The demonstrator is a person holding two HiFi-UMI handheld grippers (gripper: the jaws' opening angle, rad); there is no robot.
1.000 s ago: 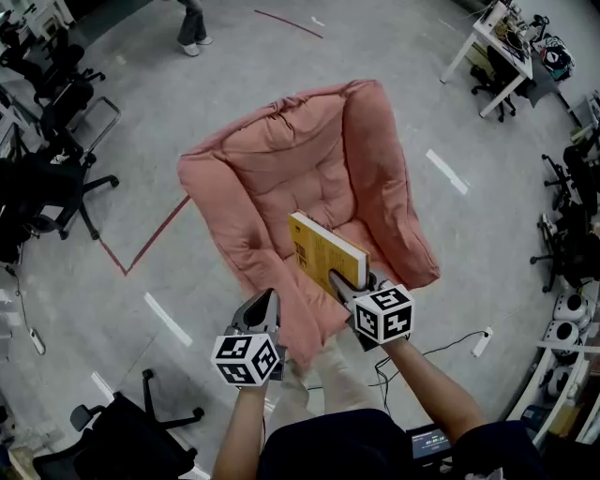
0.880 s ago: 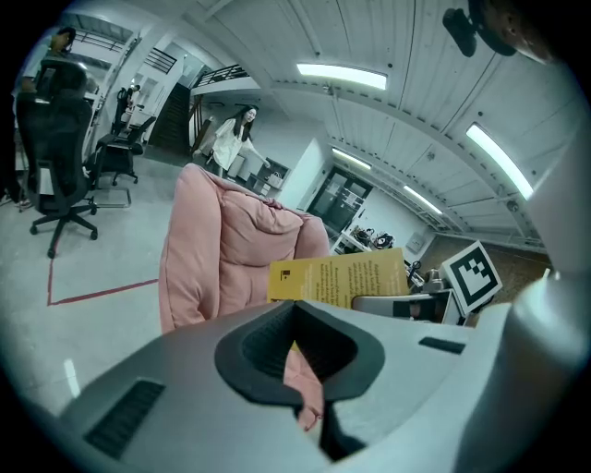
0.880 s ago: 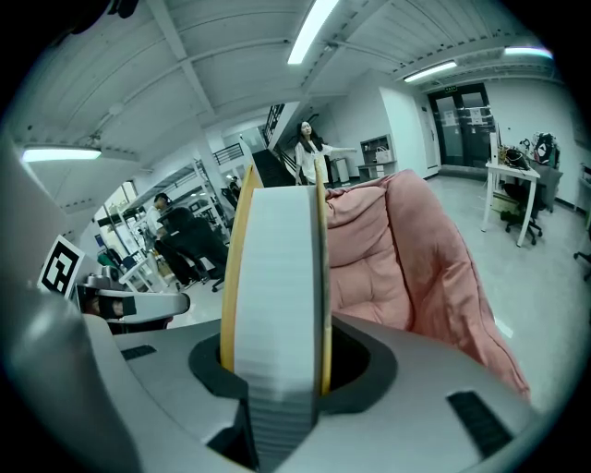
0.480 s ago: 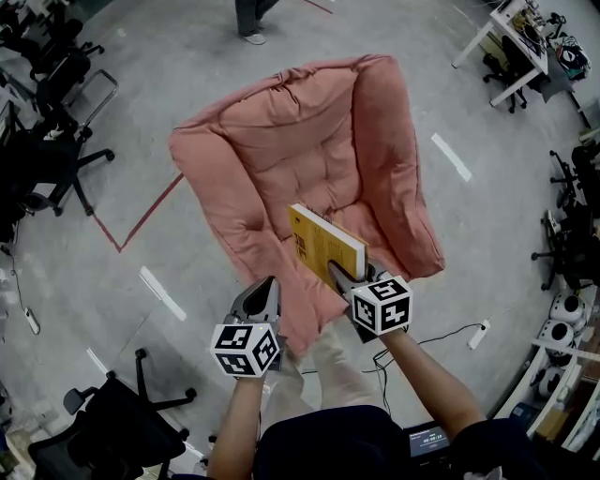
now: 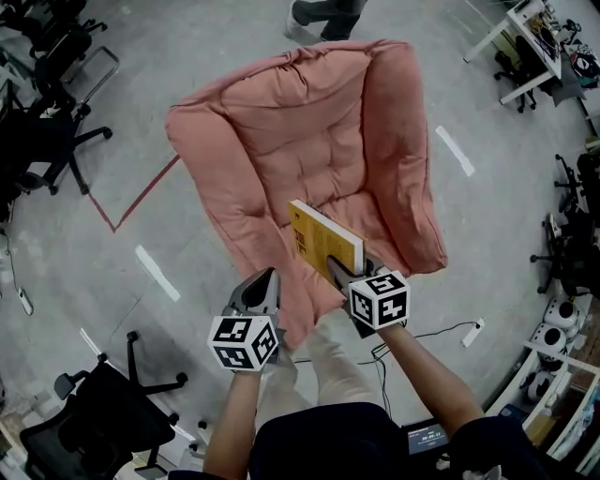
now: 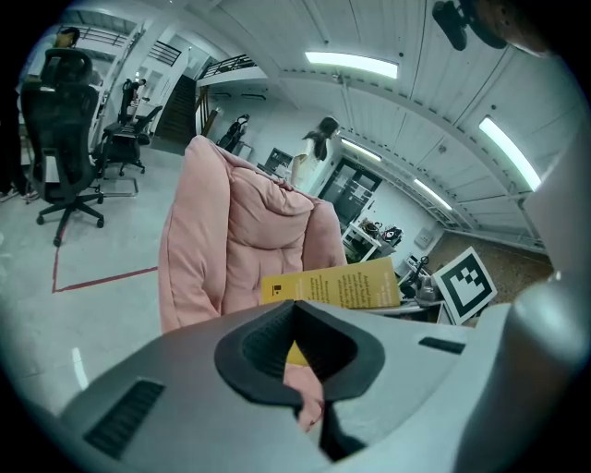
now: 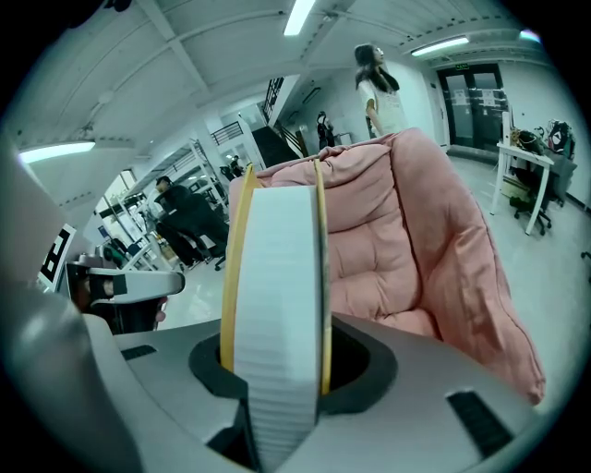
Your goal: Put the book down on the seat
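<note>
A person stood at the front edge of a large salmon-pink quilted armchair (image 5: 281, 122) on a grey floor (image 5: 487, 216), holding a gripper in each hand. The right gripper (image 5: 342, 272) clamped a thick yellow-covered book (image 5: 323, 242) by its near edge. In the right gripper view the white page block filled the gap and both pads pressed on the yellow covers. The book stood on edge, tilted away from the person, over the front right part of the seat cushion and not lying on it. The left gripper (image 5: 262, 281) hung just left of the book, over the seat's front left corner. Its jaws were drawn together with nothing between them, as the left gripper view showed. The two grippers were near each other but apart. The person's legs in beige trousers (image 5: 328, 361) showed below the seat's front edge. Black office chairs (image 5: 47, 141) stood to the left of the armchair, and a red tape line (image 5: 141, 192) ran across the floor between them. Another person (image 5: 323, 14) stood behind the backrest, and a white desk (image 5: 520, 42) stood in the far right corner.
</note>
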